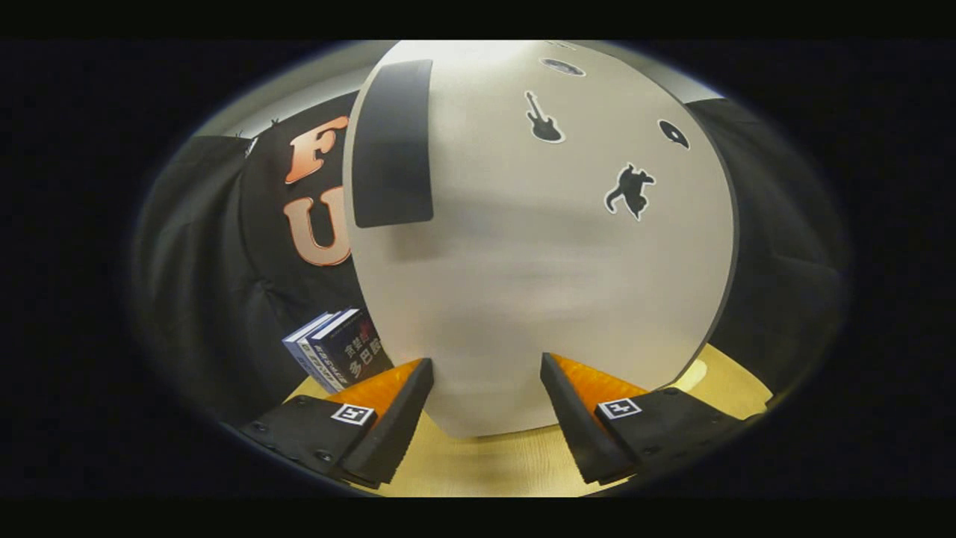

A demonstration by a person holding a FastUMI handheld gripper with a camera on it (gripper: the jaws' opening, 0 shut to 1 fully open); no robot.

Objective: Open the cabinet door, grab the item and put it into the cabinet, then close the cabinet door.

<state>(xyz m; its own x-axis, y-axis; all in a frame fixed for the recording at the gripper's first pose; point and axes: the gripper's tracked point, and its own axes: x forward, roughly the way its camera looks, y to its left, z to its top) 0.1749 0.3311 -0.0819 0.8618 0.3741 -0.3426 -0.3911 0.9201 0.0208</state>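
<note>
Now your gripper (487, 373), jaws released and empty, faces the closed cabinet door (538, 284); reach its dark handle (393, 146) next.

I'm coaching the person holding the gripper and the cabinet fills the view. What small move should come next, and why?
Probably lift the gripper up and toward the dark handle on the cabinet door. The door looks closed, the fingers are open and hold nothing, and they sit low at the door's base, well below the handle. The books beside the cabinet stand untouched.
</note>
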